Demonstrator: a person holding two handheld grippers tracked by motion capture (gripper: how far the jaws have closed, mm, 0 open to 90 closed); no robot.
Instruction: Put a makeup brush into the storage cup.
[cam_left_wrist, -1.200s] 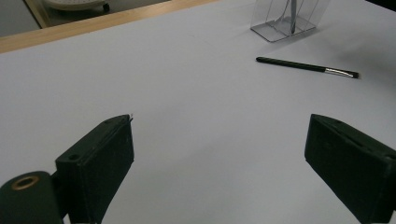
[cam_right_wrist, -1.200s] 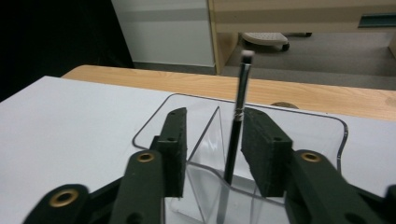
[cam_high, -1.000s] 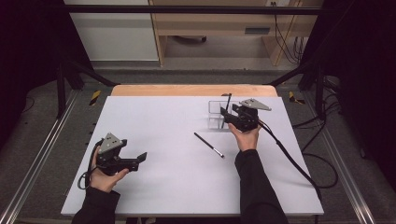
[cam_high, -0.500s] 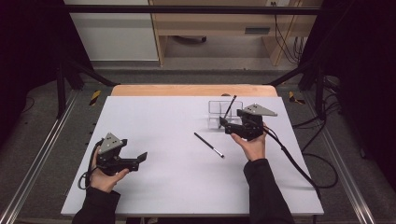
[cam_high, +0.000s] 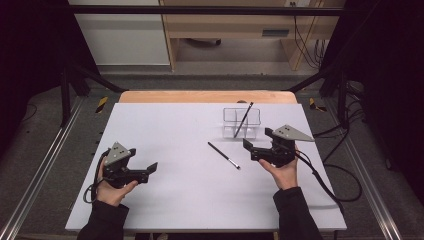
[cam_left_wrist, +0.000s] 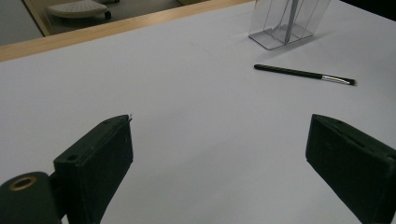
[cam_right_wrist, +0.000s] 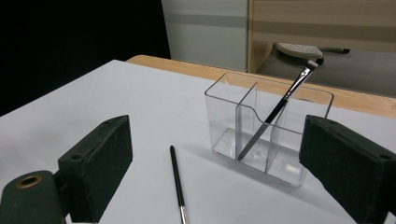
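Looking halfway done: one brush (cam_right_wrist: 276, 111) stood tilted in clear holder (cam_right_wrist: 268, 135), second brush (cam_high: 223, 155) lay on table (cam_high: 165, 130) beside it. Right gripper (cam_high: 248, 146) jaws just opened, empty; left gripper (cam_high: 151, 167) apart, idle.

Clear plastic divided holder (cam_left_wrist: 288, 23): top cut off by upper edge in left gripper view, so brush inside shows as grey blur only. Thin black loose brush (cam_right_wrist: 177, 186): bristle end cut off at bottom edge, right gripper view.
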